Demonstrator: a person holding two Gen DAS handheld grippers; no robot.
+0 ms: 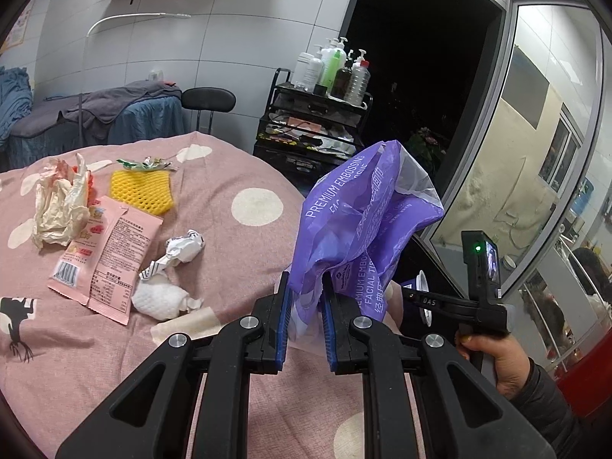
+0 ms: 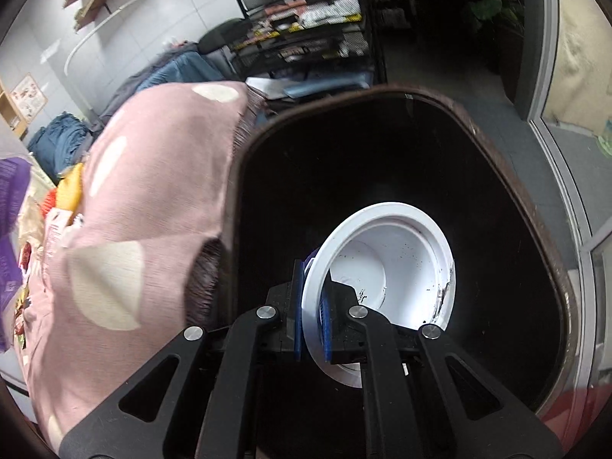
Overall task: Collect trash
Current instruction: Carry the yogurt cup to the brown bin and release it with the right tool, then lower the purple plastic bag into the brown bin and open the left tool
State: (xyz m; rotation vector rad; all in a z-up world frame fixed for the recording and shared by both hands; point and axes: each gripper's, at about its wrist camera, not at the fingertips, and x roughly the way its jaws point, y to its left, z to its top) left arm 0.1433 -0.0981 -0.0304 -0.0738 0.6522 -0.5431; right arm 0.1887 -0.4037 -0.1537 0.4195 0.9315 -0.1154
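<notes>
left tongs [image 1: 306, 298]: pinching purple tissue bag [image 1: 359, 225] above bed's [image 1: 237, 267] right edge | right tongs [image 2: 311, 298]: pinching white cup [image 2: 386, 264] rim over dark bin [image 2: 497, 160] | pink wrapper [image 1: 111, 256], yellow foam net [image 1: 141, 191], crumpled paper [image 1: 57, 206] lie left on bed

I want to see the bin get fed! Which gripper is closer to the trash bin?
Right. The right gripper hangs over the trash bin mouth, clamping a white cup. The left gripper is over the bed, holding a purple wrapper.
</notes>
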